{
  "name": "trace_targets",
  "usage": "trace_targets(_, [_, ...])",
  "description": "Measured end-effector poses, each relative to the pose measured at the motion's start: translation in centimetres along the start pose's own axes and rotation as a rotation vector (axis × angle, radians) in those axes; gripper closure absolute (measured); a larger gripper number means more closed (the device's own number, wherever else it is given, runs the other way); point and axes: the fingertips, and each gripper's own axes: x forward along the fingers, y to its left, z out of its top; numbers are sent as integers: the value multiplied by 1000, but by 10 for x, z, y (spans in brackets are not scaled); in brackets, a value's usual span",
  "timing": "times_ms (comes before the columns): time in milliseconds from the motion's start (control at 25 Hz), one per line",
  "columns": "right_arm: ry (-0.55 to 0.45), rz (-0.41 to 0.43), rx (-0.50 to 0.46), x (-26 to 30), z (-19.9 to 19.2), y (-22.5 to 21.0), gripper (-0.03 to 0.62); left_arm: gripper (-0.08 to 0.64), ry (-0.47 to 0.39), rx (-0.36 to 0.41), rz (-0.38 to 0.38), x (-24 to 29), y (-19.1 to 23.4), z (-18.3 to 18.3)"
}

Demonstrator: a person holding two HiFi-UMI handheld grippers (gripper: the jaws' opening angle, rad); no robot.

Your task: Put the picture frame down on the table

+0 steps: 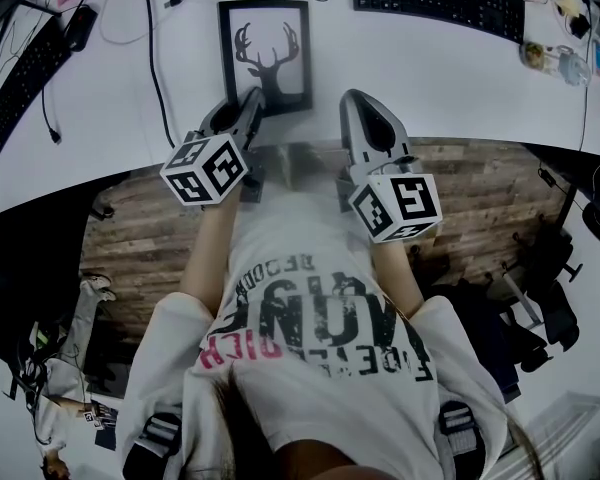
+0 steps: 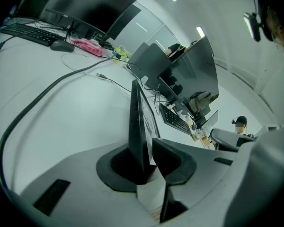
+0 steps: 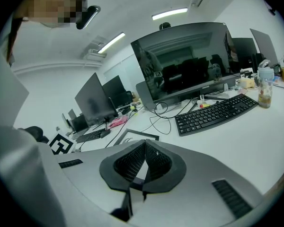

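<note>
Holding picture frame [image 1: 265, 53] by its near edge in clamped left tongs [image 2: 146, 150], face-up on white surface [image 1: 430, 78], 1 lower corner hidden beneath, with right tongs [image 3: 144, 148] pressed together, empty, beside it.

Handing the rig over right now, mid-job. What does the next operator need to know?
Left claw: shut on the near edge of the picture frame.
Right claw: shut, empty, beside the frame and apart from it.
Frame: looks to lie on the white table, deer picture up.
Done: frame appears down.
Left: open the left claw, probably then draw it back.
</note>
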Motion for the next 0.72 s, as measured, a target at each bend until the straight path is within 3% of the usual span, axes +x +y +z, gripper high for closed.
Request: trace_targets(720, [0, 8, -16, -2, 2, 0, 592, 392, 5, 73, 104, 0, 19, -1])
